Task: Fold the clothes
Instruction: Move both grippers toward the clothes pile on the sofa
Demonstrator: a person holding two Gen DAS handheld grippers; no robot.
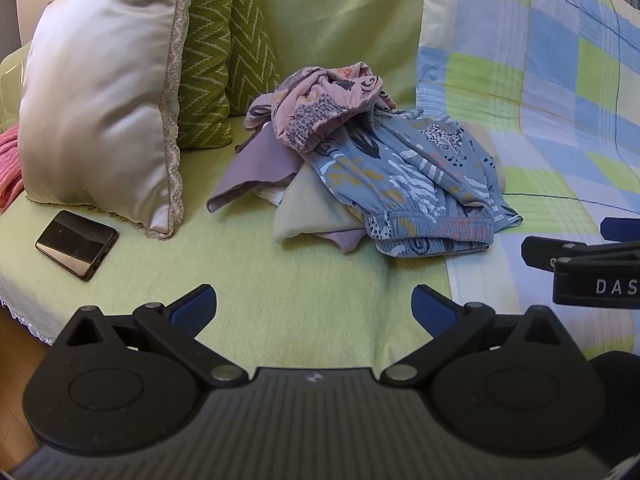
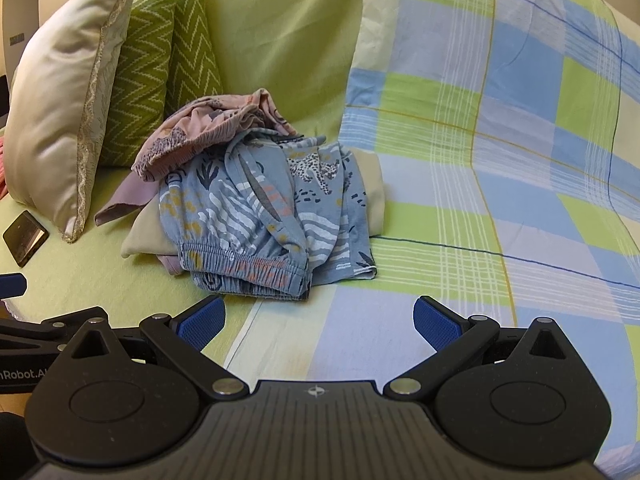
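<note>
The left gripper sits at the bottom centre of its own view with its blue-padded fingers spread wide and nothing between them, over the bare light-green sofa cover. The right gripper is likewise spread wide and empty, low in its view, above the edge where the green cover meets the blue-and-green checked sheet.

The pile of clothes lies in the middle of both views, beyond the fingertips and well apart from them, touching neither gripper. On top at the front are blue patterned shorts, their elastic waistband facing the grippers and running left to right across the frame; the legs extend away toward the sofa back. Pink patterned shorts are bunched on the far upper left of the pile. A lilac garment and a pale beige one stick out underneath on the left.

A cream satin cushion and green zigzag cushions stand at upper left, with a dark phone lying flat at the cream cushion's lower left.
</note>
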